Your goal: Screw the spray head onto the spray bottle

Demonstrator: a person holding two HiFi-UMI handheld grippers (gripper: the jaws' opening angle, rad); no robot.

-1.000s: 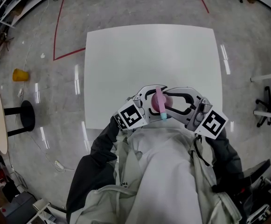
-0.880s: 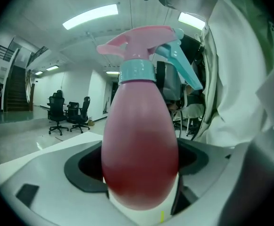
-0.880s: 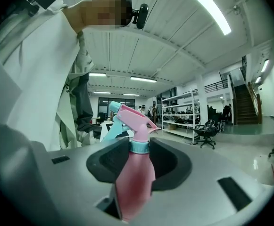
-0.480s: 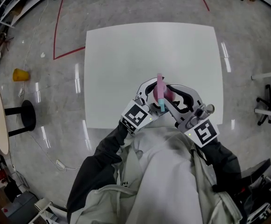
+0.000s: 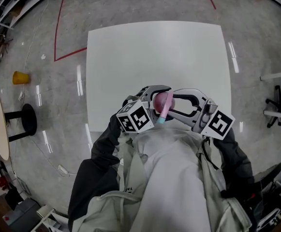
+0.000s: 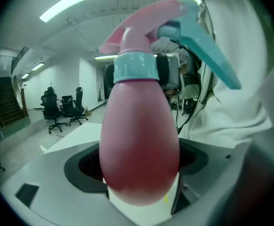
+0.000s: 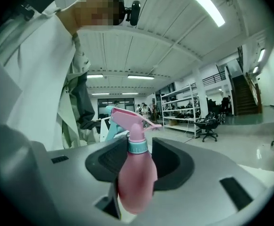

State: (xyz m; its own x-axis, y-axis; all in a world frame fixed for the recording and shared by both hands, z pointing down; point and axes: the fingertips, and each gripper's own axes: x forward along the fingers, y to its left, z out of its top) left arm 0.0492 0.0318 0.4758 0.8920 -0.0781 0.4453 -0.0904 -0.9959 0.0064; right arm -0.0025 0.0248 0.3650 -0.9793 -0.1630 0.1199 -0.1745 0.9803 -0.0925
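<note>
- Your left hand-held gripper (image 5: pixel 155 102) is pinched on the spray bottle (image 6: pixel 139 145). In the left gripper view the round pink body fills the gap between the jaws, with a dark pad showing on either side.
- Your right hand-held gripper (image 5: pixel 174 104) is closed on the same bottle from the opposite side. In the right gripper view its pads press the upper body just beneath the collar.
- The bottle is pink and pear-shaped, narrowing to a neck ringed by a ribbed, pale teal collar (image 6: pixel 134 66).
- The pink spray head (image 6: pixel 146 20) sits on top of that neck, in line with the body. Its teal trigger (image 6: pixel 207 51) slants down towards your white garment (image 6: pixel 240 88).
- You cannot tell from any view whether the collar is turned fully tight.
- In the head view the bottle sits between the tips of the two grippers, which meet around it from left and right.
- The bottle is at the near edge of the white desk (image 5: pixel 155 57), close in front of your body, with the trigger end nearest you.
</note>
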